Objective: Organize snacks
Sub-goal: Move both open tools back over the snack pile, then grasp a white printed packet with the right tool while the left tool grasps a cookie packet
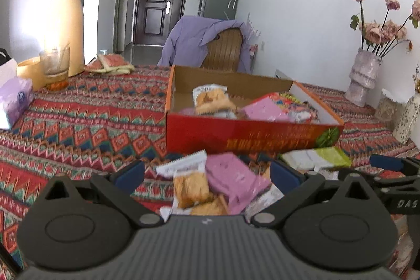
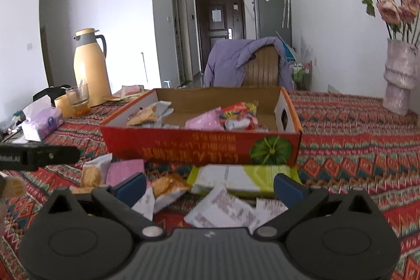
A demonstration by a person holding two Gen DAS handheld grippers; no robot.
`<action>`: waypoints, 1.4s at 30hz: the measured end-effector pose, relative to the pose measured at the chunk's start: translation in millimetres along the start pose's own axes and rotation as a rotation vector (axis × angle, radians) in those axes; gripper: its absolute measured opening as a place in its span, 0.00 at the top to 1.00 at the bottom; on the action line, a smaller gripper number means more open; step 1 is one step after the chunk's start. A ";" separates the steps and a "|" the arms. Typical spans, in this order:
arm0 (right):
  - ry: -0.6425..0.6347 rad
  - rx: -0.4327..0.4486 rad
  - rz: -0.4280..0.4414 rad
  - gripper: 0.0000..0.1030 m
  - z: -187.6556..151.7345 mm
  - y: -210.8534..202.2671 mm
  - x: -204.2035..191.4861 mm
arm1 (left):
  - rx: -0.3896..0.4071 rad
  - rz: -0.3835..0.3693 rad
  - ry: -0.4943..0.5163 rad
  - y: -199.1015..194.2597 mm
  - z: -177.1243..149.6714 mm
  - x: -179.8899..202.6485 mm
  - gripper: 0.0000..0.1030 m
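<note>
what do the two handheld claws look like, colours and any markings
Both match: a ribbed dark grey plastic body, two matte black rounded housings with circular recesses and triangular cut-outs, silver pivot pins, and black arms ending in blue finger pads. The left claw and right claw each bear a small white logo on the body. White lettering runs along each side. No cables or sleeves show.

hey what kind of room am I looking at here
Most likely a home dining area: a table under a patterned cloth, a thermos jug, a fridge by the entrance door, and a jacket-draped chair.

red box: part-filled | loose snack packets: tablecloth, before it
</note>
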State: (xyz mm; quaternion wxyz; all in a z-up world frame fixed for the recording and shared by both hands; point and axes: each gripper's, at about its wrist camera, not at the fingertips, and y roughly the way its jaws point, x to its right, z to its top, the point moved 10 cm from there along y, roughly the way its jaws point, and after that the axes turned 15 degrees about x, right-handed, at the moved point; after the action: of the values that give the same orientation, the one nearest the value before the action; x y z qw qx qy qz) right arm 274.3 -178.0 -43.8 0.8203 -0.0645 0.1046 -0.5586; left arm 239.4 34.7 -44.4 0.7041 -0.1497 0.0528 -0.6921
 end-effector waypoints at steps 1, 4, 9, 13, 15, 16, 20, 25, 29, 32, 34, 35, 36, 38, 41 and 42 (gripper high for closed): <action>0.008 -0.005 -0.002 0.00 -3.1 -1.7 0.8 | -0.003 0.003 0.004 -0.4 -4.7 -1.1 0.00; 0.023 -0.015 -0.011 0.00 -13.9 -8.5 3.0 | -0.015 0.010 0.002 0.8 -18.1 -3.4 0.00; 0.027 -0.037 -0.026 0.00 -27.4 -17.9 7.5 | -0.005 0.023 0.023 2.2 -34.6 -5.6 0.00; 0.029 -0.047 -0.044 0.00 -36.4 -22.5 11.5 | -0.010 0.028 0.020 4.2 -38.0 -7.2 0.00; 0.014 -0.056 -0.050 0.00 -39.2 -21.2 11.8 | -0.004 0.034 0.012 4.0 -37.5 -9.4 0.00; -0.002 -0.058 -0.054 0.00 -39.4 -19.9 11.5 | -0.005 0.036 0.011 4.0 -37.6 -10.1 0.00; -0.122 -0.071 -0.049 0.00 -34.4 -8.7 6.4 | -0.001 0.034 0.010 3.1 -38.0 -9.8 0.00; -0.303 -0.143 -0.028 0.01 -40.9 16.9 1.0 | 0.011 0.034 0.011 2.0 -36.5 -9.2 0.00; -0.389 -0.185 0.035 0.13 -50.0 31.8 -5.4 | 0.009 0.034 -0.004 2.4 -36.2 -11.2 0.00; -0.353 -0.198 0.088 0.22 -50.0 36.2 -6.3 | 0.007 0.032 -0.009 2.4 -36.5 -11.8 0.00; -0.324 -0.202 0.120 0.27 -51.0 38.0 -6.9 | 0.005 0.030 -0.008 2.6 -36.8 -11.3 0.00; -0.304 -0.203 0.139 0.32 -51.7 37.9 -7.1 | 0.006 0.030 -0.008 2.7 -36.9 -11.4 0.00; -0.279 -0.206 0.159 0.39 -52.3 37.6 -7.2 | 0.006 0.030 -0.008 2.5 -36.8 -11.5 0.00; -0.230 -0.213 0.193 0.49 -53.5 35.9 -8.0 | 0.003 0.032 -0.009 3.0 -36.9 -11.7 0.00; -0.198 -0.212 0.206 0.52 -54.9 33.8 -9.1 | 0.001 0.032 -0.008 3.2 -37.3 -11.5 0.00; -0.191 -0.210 0.206 0.53 -55.2 33.1 -9.4 | 0.001 0.033 -0.008 3.4 -37.3 -11.7 0.00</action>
State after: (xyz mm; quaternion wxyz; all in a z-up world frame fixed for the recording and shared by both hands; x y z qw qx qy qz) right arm 287.4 -156.4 -103.8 0.8680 -0.1917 0.0900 -0.4491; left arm 231.6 41.1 -82.3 0.7157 -0.1511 0.0521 -0.6799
